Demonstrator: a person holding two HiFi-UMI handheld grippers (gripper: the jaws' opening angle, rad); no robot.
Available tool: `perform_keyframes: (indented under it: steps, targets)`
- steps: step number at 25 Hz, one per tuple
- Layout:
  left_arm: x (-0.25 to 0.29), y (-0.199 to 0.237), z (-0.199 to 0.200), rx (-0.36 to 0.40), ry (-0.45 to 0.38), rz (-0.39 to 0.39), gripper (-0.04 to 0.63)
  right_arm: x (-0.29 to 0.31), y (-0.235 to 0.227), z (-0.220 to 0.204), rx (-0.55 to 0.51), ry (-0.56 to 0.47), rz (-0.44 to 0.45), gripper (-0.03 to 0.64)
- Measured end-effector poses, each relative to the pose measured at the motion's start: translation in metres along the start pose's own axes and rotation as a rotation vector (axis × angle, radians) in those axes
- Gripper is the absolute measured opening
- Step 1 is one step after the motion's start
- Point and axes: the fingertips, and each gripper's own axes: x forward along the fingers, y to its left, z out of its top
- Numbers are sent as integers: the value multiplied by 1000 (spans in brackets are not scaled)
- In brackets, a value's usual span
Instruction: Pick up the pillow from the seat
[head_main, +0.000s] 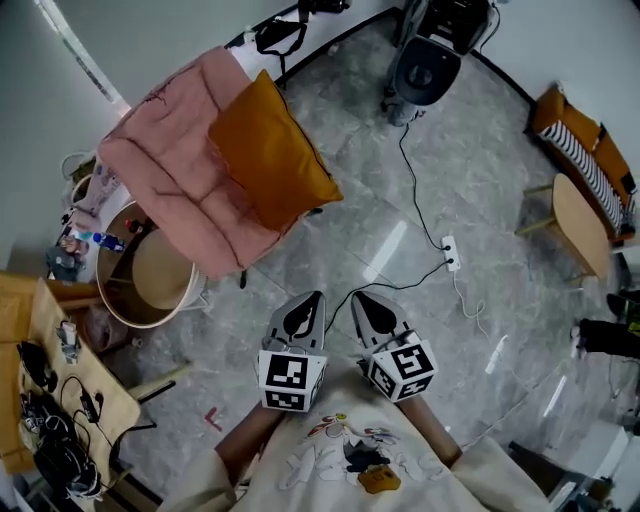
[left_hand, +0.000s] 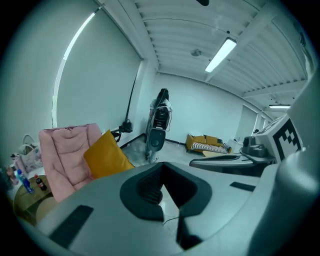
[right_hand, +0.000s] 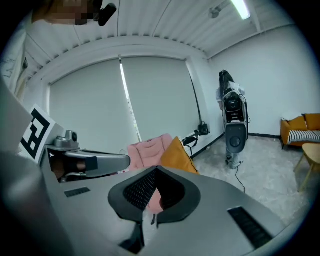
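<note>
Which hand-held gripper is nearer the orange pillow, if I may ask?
Left. The left hand-held gripper is short of the pillow; the right hand-held gripper sits farther off, alongside.

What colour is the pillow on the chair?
Mustard orange; the pillow shows best in the head view.

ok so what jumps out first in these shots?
The orange pillow stands out first, propped on the pink chair at the head view's upper left. Then the left tongs and right tongs at bottom centre, side by side, both shut and empty, well short of the chair. A white power strip lies on the grey floor to their right.
</note>
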Motion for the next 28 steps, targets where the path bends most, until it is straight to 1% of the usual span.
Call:
perform_keyframes:
  steps: [3,7,9,11,13,15,18,22,25,28]
  targets:
    - [13,22,12,16,-10,-9,5,18,0,8,-3,6,-1,18]
    - [27,49,31,-25,-21,23,5,42,-20,25,-20,60,-23,18]
    - [34,63,35,-43,-22,49,5,57,-31,33,-23,73,-15,18]
    - [43,79,33,-78,-7,77,5,77,-40,38,3,85,1,18]
    - [47,94,27,-107,14,104,5,93,-40,41,18,90,20,18]
    - [48,101,22,-127,23,128,5,102,-36,45,1,91,45,18]
    - [55,103,19,-128,30,162,5,113,-41,45,-18,99,94,18]
    - [74,109,25,-148,29,232,5,136,-65,51,-35,125,147,18]
    - [96,119,36,-186,8,306,5,157,-85,70,-52,121,205,18]
    - [127,121,58,-212,-21,350,5,171,-114,92,-68,109,250,18]
